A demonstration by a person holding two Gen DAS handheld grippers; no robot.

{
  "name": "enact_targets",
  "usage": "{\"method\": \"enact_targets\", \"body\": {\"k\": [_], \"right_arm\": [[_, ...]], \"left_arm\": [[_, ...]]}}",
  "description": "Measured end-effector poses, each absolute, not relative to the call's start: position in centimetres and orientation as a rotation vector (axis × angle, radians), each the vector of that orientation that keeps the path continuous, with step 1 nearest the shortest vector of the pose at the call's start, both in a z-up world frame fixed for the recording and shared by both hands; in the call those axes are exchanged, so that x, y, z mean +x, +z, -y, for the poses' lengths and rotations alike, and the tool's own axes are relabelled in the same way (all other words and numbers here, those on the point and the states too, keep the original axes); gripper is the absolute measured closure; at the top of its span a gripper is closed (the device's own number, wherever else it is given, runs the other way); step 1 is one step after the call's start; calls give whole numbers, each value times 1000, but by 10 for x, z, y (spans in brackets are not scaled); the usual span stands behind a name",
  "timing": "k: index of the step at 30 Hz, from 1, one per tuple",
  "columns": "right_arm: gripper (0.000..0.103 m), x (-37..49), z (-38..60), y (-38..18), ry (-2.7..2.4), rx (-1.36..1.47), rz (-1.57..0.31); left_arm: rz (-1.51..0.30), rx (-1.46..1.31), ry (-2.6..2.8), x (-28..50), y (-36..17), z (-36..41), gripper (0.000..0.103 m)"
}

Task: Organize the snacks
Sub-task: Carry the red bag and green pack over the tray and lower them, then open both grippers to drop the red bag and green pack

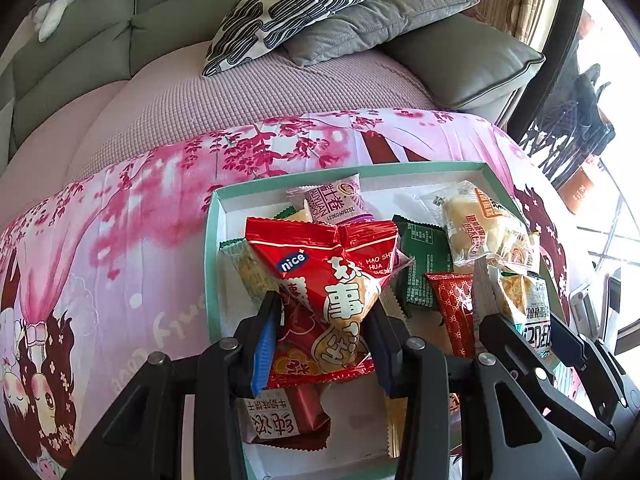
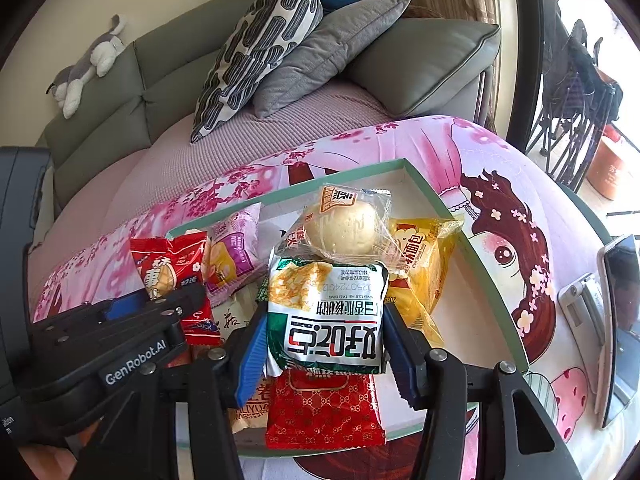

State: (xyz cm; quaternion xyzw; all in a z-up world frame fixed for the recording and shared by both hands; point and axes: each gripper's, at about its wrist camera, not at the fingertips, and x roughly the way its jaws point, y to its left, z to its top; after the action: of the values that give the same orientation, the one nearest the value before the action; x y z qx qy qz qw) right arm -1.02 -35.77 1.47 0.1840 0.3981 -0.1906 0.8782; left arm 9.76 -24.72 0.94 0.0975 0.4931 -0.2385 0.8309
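1. The left hand-held gripper (image 1: 326, 320) is clamping a red pack (image 1: 332, 280), pinching it near its lower half, low in the centre of the left wrist view. The pack is hanging crumpled above the tray (image 1: 214, 240), so the grip looks sound but lopsided.
2. The right hand-held gripper (image 2: 324, 344) is clamping a white-and-green pack (image 2: 326, 316) across its width, in the lower middle of the right wrist view, over a red patterned pack (image 2: 324, 412) lying in the tray (image 2: 492, 300).
3. Both packs are being held over the tray, which is sitting on the pink-covered counter (image 1: 140, 220) and is already crowded: a bun (image 2: 348, 228), a yellow pack (image 2: 424, 260) and a purple pack (image 2: 232, 252) are lying toward its far side.
4. To do this step well, I would be lowering each pack flat onto a bare patch of tray before letting go, not dropping it onto the heap.
5. The two grippers are working close together, so I would be releasing one at a time to avoid knocking fingers.
6. Foil packs slip and spring back; a gentle, low release should keep them from sliding over the rim.
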Motion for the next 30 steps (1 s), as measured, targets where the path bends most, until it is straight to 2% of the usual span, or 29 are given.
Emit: {"method": "enact_targets", "body": {"k": [14, 18, 26, 30], "right_arm": [[45, -10, 359, 13, -421, 384, -836], [44, -10, 359, 12, -423, 384, -835], [43, -10, 359, 12, -431, 383, -839], [38, -9, 359, 11, -436, 380, -842]], "left_arm": [[-1052, 197, -499, 99, 9, 249, 59], [-1055, 172, -511, 98, 13, 246, 49], [-1031, 139, -503, 94, 25, 231, 47], [-1008, 139, -453, 94, 30, 222, 42]]}}
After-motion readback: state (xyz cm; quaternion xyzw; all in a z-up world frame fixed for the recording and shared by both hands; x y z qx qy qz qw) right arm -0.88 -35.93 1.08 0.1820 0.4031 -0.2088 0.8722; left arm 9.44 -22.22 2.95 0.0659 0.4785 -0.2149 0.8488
